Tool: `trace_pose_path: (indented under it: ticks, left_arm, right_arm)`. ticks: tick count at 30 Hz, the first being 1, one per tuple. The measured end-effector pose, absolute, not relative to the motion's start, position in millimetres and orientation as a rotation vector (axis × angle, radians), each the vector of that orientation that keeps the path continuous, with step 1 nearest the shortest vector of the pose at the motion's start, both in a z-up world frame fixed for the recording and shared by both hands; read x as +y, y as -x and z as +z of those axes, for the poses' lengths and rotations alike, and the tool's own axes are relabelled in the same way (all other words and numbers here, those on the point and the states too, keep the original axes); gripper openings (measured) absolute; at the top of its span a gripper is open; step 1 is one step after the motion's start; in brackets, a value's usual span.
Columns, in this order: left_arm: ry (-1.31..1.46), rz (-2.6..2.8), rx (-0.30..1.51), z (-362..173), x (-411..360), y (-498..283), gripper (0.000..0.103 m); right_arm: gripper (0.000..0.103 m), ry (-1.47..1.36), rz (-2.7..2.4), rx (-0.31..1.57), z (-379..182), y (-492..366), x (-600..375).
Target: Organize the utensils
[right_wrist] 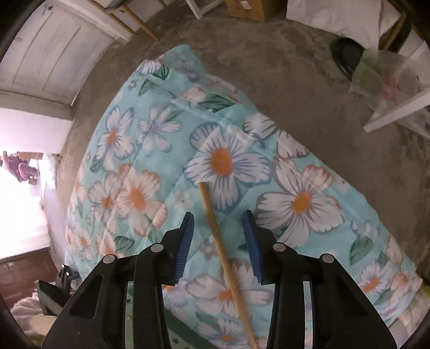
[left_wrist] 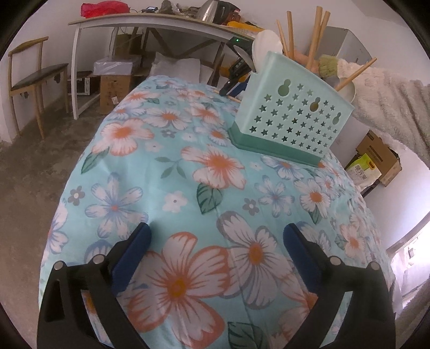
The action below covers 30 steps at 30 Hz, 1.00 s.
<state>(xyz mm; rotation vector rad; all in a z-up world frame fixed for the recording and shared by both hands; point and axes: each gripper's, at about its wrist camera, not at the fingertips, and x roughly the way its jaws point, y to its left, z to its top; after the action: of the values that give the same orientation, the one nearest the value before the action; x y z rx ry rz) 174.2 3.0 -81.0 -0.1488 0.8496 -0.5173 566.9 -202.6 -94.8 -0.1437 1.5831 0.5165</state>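
Left gripper (left_wrist: pixel 216 241): jaws wide apart, nothing between, above floral-cloth counter (left_wrist: pixel 188 166). Mint utensil holder (left_wrist: pixel 291 115): upright at 1 o'clock, holding wooden sticks (left_wrist: pixel 314 40). Right gripper (right_wrist: pixel 218 241): jaws apart, straddling 1 wooden chopstick (right_wrist: pixel 215 231) without touching; chopstick lies on counter.

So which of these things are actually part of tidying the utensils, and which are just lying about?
Part of the job:
- wooden chopstick between the right gripper jaws
- green utensil holder
- white spoon in it

Just lying about:
- kettle
- chair
- cardboard box
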Motion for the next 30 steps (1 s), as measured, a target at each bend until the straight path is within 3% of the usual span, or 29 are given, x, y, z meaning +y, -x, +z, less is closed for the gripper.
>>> trace_pose_path:
  ticks: [2,4,5,12,22,26,30]
  left_arm:
    - [0.152,-0.519,0.849,-81.3,3.1,-173.9,0.097]
    - [0.152,-0.519,0.848,-81.4,3.1,-173.5,0.097]
    - [0.152,-0.518,0.847,-81.3,3.1,-173.5,0.097]
    - [0.156,-0.521,0.845,-81.0,3.6,-173.5,0.097]
    - [0.114,-0.494,0.847,-78.8,-1.2,-172.0,0.097]
    - [0.067,-0.466,0.850,-79.3,-8.2,-170.5,0.097]
    - [0.058,-0.453,0.850,-79.8,-9.2,-170.8,0.097]
  right_arm:
    - [0.026,0.135,0.501,1.570,-95.0,-568.8,-205.1]
    - [0.007,0.142,0.488,1.552,-94.6,-570.1,-204.9]
    - [0.005,0.145,0.485,1.542,-93.7,-571.6,-205.5]
    - [0.004,0.115,0.387,1.271,-3.5,-542.4,-253.9]
    - [0.004,-0.032,0.143,0.561,196.3,-382.1,-313.4]
    - [0.004,-0.061,0.135,0.347,220.0,-320.7,-297.5]
    - [0.004,-0.087,0.110,0.255,201.7,-297.3,-279.7]
